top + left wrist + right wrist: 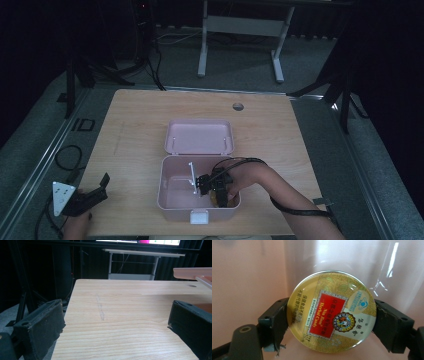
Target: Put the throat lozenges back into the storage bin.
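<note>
Dark studio floor rings the pale wooden table (140,120). My right tool (212,186) clamps a round gold candy tin with a red label (331,311) across its rim, inside the open pink plastic box (172,201). Light, rigid, probably slippery; box walls crowd close. My left tool (92,196) gapes empty near the table's corner.

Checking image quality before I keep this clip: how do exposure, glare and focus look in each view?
High view: dim overall, dark surroundings, pink storage box legible but soft. Left gripper view: wooden table evenly lit, near jaws slightly blurred. Right gripper view: herbal candy tin sharp, its label readable, with bright glare streaks on the clear divider behind it.
</note>
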{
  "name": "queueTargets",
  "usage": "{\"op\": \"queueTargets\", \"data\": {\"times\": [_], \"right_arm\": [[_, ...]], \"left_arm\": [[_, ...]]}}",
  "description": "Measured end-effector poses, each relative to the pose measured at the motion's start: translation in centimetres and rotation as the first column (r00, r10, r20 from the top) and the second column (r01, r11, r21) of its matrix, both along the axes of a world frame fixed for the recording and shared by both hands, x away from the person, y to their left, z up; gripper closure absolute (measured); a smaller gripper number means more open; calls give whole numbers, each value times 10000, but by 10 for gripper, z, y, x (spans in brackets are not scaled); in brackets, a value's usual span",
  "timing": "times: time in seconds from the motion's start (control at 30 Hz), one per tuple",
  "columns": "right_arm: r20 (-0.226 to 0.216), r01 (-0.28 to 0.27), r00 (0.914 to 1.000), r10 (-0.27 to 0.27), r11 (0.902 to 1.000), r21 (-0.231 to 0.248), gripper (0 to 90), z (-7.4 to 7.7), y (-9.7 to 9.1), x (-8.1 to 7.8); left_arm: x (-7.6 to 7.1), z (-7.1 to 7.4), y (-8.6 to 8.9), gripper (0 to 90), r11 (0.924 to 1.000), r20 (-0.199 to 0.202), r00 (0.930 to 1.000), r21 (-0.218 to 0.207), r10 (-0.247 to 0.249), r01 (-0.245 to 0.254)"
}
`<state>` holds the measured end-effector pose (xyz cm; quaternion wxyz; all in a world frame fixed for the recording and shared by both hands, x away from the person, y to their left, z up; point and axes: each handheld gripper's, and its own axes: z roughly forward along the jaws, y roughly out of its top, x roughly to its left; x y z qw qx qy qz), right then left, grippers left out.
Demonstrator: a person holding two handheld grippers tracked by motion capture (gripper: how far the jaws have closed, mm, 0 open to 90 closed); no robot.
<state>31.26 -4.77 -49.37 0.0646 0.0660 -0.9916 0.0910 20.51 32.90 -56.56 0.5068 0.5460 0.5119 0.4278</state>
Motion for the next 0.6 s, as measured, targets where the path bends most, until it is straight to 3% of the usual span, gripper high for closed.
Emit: {"op": "queueTargets", "data": {"times": [0.4, 0.6], "right_arm": [[-124, 183, 9998, -181, 9996, 222, 183, 1, -1, 3], [155, 221, 9996, -232, 9971, 722, 142, 17, -5, 3]], "left_arm": [[0, 0, 0, 9, 10000, 16, 10000, -12, 9, -9], [0, 0, 0, 9, 10000, 26, 10000, -23, 7, -7]]}}
